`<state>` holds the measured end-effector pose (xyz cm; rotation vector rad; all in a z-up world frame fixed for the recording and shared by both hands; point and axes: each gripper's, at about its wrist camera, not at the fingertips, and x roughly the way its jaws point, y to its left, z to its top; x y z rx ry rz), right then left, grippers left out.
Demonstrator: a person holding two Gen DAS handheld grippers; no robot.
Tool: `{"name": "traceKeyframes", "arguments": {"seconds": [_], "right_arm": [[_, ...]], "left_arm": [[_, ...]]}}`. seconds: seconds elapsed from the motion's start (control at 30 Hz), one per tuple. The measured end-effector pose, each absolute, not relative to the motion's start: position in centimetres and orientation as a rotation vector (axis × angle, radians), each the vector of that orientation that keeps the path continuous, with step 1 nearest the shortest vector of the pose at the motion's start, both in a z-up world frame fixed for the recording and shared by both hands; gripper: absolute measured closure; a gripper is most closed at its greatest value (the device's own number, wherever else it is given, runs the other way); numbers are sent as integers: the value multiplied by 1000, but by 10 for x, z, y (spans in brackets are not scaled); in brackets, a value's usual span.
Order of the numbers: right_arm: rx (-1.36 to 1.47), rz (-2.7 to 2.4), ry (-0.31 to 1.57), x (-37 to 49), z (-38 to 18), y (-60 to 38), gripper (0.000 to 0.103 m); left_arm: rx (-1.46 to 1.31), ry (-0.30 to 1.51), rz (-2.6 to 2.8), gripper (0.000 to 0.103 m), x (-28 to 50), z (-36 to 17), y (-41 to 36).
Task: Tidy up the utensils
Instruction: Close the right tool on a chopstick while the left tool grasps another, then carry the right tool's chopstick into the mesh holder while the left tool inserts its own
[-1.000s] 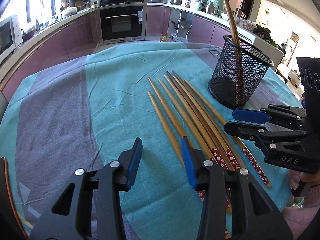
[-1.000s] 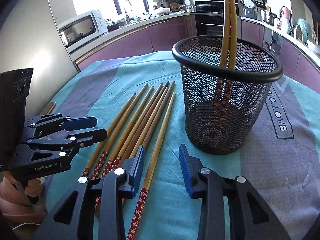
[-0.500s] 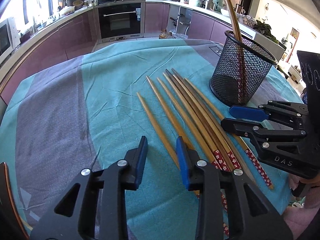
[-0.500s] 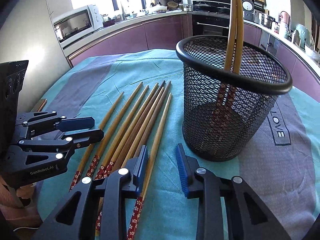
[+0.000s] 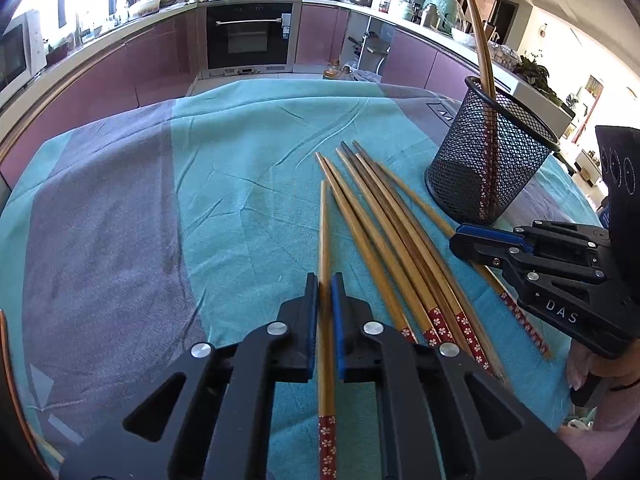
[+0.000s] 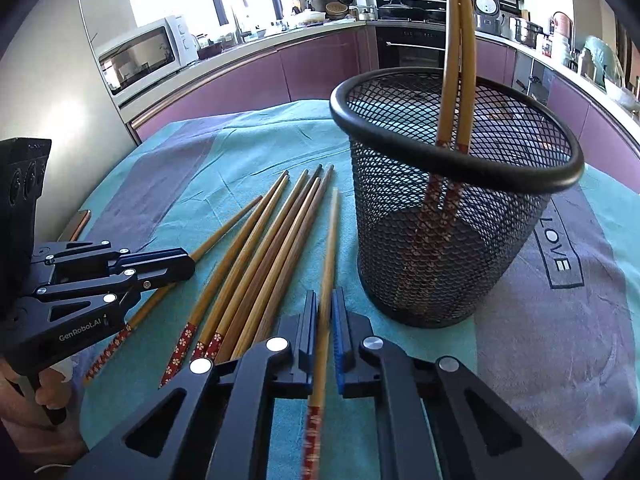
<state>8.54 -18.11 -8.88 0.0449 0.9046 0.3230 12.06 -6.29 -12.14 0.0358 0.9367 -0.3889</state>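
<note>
On the teal and grey tablecloth a fan of bamboo chopsticks lies beside a black wire-mesh cup. Both grippers have just been closing, each with a chopstick between its jaws. From the left wrist, the left gripper is clamped on one chopstick at the left edge of the fan, its blue ribbed pads pressing the smooth round shaft, the red flower-patterned end trailing back below the jaws. That view shows the right gripper only side-on, low over the fan's right edge. From the right wrist, the grip is plain: its pads pinch another chopstick, the one nearest the cup, and it looks slightly blurred. This view alone looks down into the cup, where two chopsticks stand tilted against the thick rounded rim, red ends at the bottom. It also shows the printed word LOVE on the cloth.
</note>
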Motion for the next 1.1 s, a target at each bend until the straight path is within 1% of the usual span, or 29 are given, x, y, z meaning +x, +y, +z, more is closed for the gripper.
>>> {"name": "traceKeyframes", "arguments": {"seconds": [0.27, 0.63, 1.1], "right_arm": [[83, 384, 863, 72, -75, -189, 97], [147, 453, 705, 44, -27, -214, 97], [197, 434, 554, 30, 15, -245, 97]], "left_arm": [[15, 907, -405, 95, 111, -109, -57], [-45, 809, -534, 96, 92, -56, -51], [-134, 683, -620, 96, 71, 1, -31]]}}
